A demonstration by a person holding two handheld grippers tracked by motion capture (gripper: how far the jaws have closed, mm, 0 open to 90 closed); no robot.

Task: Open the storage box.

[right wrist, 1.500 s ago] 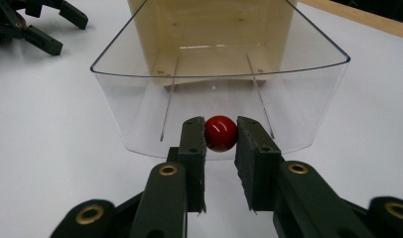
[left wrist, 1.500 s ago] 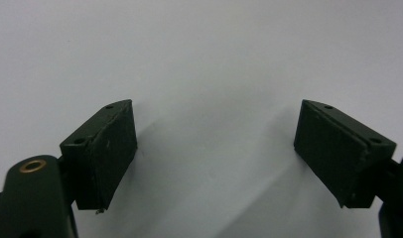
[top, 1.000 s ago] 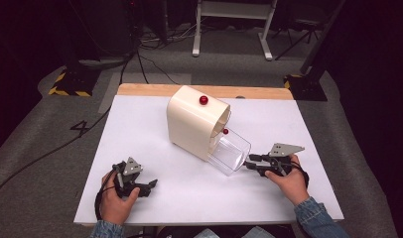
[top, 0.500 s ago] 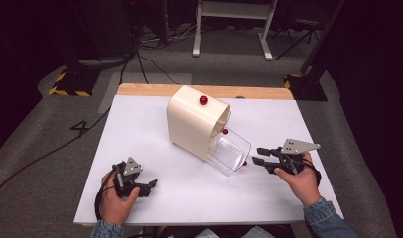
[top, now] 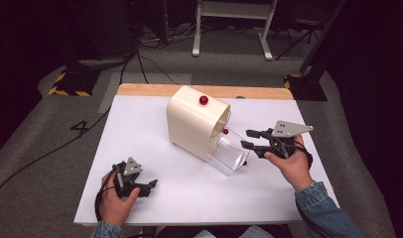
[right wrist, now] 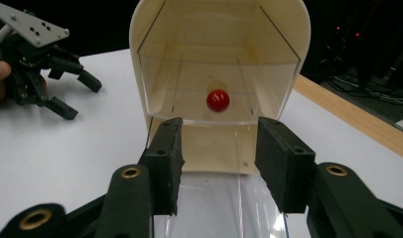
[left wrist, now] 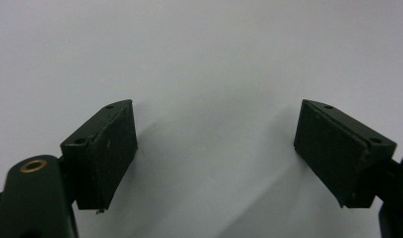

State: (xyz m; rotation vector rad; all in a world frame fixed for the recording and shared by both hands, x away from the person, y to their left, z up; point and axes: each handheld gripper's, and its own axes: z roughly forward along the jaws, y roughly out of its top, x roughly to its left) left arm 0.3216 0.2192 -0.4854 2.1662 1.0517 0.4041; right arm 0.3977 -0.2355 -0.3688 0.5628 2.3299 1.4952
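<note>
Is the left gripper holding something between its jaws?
No, the left gripper has its jaws spread wide, with just the bare white table between them.

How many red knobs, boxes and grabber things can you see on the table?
Red knobs: 3, one on the cream top, one at the open front, one low by the clear drawer.
Cream box with clear drawer: 1.
Hand-held grippers: 2, left hand-held gripper and right hand-held gripper.
Total: 6.

Cream housing [top: 195,121] mid-table, clear drawer [top: 229,157] jutting out, bare table [top: 140,129] around
</note>
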